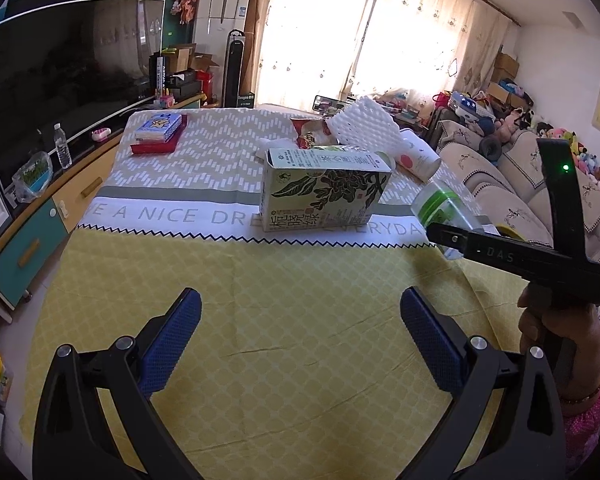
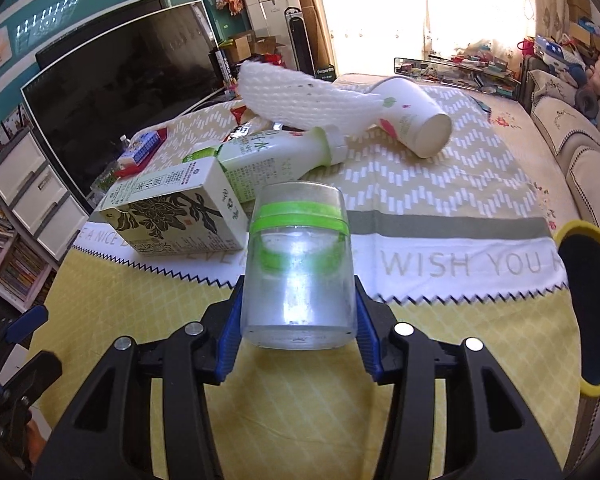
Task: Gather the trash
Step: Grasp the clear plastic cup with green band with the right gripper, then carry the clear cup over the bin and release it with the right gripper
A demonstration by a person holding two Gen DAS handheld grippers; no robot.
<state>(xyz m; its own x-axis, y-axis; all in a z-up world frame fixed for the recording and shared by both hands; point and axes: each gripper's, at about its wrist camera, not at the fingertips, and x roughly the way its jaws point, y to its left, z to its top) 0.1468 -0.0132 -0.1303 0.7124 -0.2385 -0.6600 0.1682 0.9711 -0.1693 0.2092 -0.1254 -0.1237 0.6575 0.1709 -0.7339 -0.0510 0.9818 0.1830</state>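
My right gripper [image 2: 298,340] is shut on a clear plastic jar with a green band [image 2: 298,264], held above the yellow tablecloth; the jar also shows in the left wrist view [image 1: 446,210]. My left gripper [image 1: 300,332] is open and empty over the cloth. Ahead lie a green tea carton [image 1: 326,190] [image 2: 176,212], a white drink bottle on its side [image 2: 276,152], a paper cup on its side [image 1: 416,156] [image 2: 414,120], white foam netting [image 1: 364,124] [image 2: 308,98] and a snack bag [image 1: 310,132].
A bin with a yellow rim [image 2: 586,308] stands at the table's right edge. A red tray with a blue box [image 1: 158,134] sits far left on the table. A TV [image 1: 60,88] stands left, a sofa [image 1: 540,200] right.
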